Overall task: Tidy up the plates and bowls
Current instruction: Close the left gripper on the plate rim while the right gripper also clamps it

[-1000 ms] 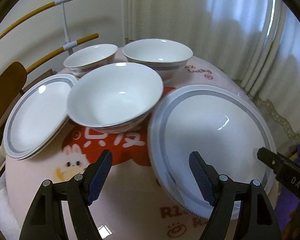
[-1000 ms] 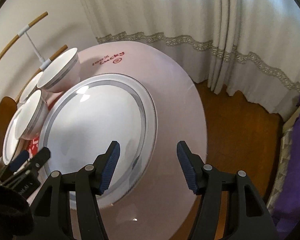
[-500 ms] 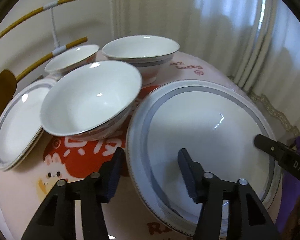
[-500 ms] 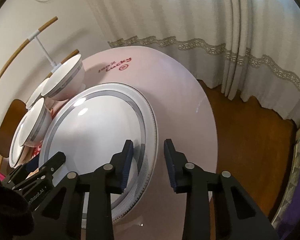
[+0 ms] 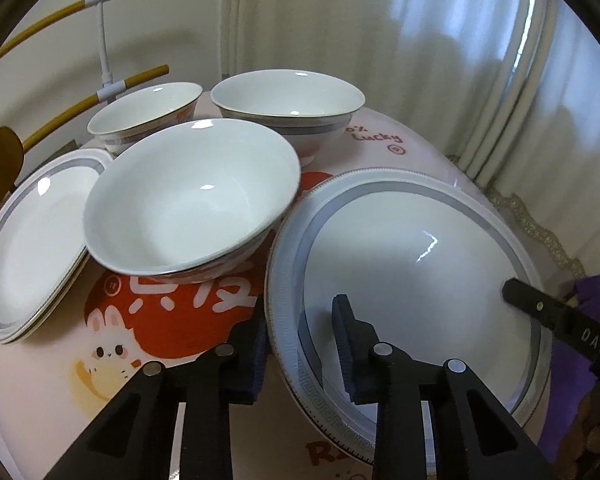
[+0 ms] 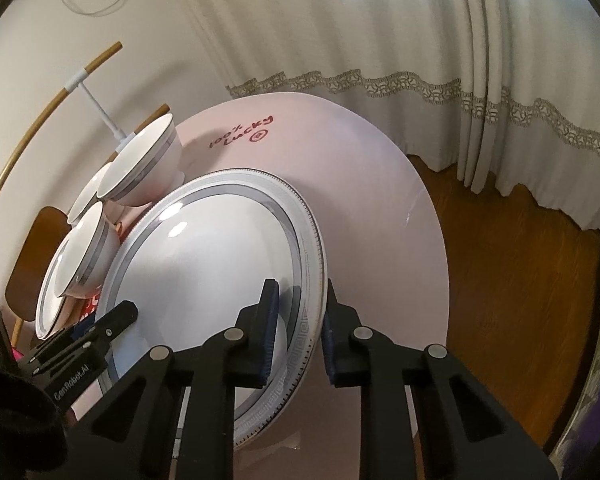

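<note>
Both grippers' jaws have just been closing, each with the rim of the large plate [image 5: 420, 248] between them; the left gripper [image 5: 300, 344] now pinches the plate's near-left edge and the right gripper [image 6: 298, 332] its near-right edge; it looks ready to lift, likely toward the smaller plates [image 5: 32, 240] beyond the left gripper's left finger.

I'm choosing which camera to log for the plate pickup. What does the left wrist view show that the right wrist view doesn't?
Only the left wrist view shows the red rabbit print on the tabletop and the bowls' insides, such as the nearest bowl.

Only the right wrist view shows the wooden floor and the curtain's lace hem.

Both show the large plate, with the left hand-held gripper and right hand-held gripper, which have just been closing, straddling its rim on opposite sides.
</note>
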{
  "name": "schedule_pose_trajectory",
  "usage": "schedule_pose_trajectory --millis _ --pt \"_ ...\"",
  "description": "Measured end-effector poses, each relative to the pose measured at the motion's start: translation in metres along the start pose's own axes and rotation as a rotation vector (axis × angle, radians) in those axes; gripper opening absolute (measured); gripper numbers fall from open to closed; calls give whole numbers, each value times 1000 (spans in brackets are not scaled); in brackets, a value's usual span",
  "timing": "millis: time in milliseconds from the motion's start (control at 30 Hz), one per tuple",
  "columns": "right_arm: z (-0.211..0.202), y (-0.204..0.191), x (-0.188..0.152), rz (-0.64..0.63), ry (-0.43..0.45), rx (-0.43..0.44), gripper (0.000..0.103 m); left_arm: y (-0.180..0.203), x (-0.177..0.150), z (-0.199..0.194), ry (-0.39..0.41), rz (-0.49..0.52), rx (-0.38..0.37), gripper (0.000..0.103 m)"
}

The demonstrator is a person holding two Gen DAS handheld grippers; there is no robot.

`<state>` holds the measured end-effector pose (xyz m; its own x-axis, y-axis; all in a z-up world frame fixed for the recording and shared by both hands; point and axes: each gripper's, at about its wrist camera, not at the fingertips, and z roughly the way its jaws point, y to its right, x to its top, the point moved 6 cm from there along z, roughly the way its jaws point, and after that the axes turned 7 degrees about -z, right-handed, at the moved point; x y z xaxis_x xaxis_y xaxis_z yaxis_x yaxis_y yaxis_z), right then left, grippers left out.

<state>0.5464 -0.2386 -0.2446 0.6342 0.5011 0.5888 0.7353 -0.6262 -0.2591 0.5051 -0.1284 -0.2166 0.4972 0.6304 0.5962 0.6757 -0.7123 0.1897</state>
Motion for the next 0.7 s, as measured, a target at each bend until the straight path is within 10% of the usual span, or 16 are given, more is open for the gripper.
schedule_pose_trajectory --millis 700 --pt "-48 -35 -59 148 9 -21 16 -43 -22 -70 -23 20 -120 16"
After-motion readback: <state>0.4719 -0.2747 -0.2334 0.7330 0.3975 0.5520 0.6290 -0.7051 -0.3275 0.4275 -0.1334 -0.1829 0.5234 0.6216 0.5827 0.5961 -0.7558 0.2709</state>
